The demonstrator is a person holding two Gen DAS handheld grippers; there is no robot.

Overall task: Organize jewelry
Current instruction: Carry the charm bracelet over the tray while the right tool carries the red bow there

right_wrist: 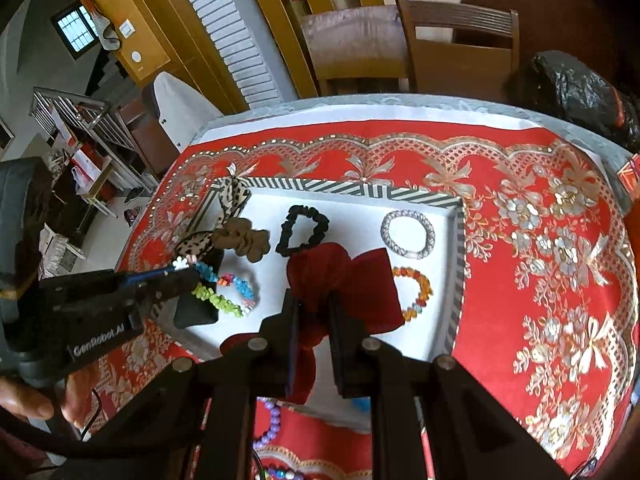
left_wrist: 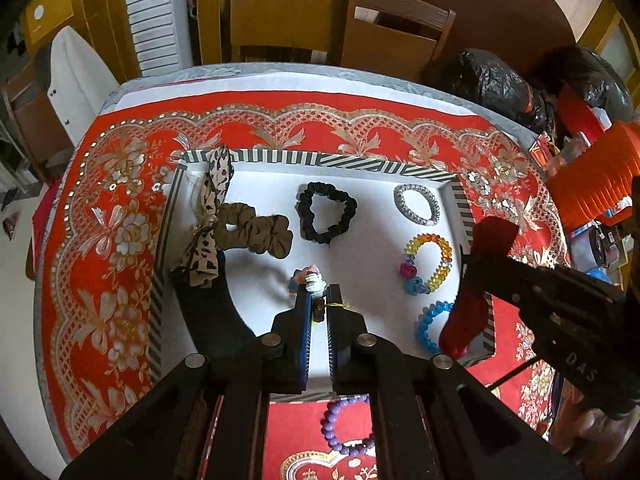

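Observation:
A white tray with a striped rim (left_wrist: pixel 320 159) lies on the red patterned cloth. My left gripper (left_wrist: pixel 319 294) is shut on a string of colourful flower beads (left_wrist: pixel 314 280) above the tray's near-middle. In the right wrist view the flower beads (right_wrist: pixel 224 294) hang in a loop from the left gripper (right_wrist: pixel 188 270). My right gripper (right_wrist: pixel 314 300) is shut on a red fabric bow (right_wrist: pixel 344 280) over the tray (right_wrist: pixel 340 188). The red bow (left_wrist: pixel 492 236) hangs by the tray's right rim. In the tray lie a black scrunchie (left_wrist: pixel 326 212), a brown scrunchie (left_wrist: pixel 256 232), a leopard bow (left_wrist: pixel 212 200), a silver bracelet (left_wrist: pixel 416 204), a rainbow bracelet (left_wrist: pixel 428 264) and a blue one (left_wrist: pixel 430 320).
A purple bead bracelet (left_wrist: pixel 344 424) lies on the cloth in front of the tray. A dark fabric piece (left_wrist: pixel 208 312) covers the tray's near-left part. Black plastic bags (left_wrist: pixel 488 84) and orange containers (left_wrist: pixel 592 176) crowd the table's right end. Wooden chairs (left_wrist: pixel 384 36) stand behind the table.

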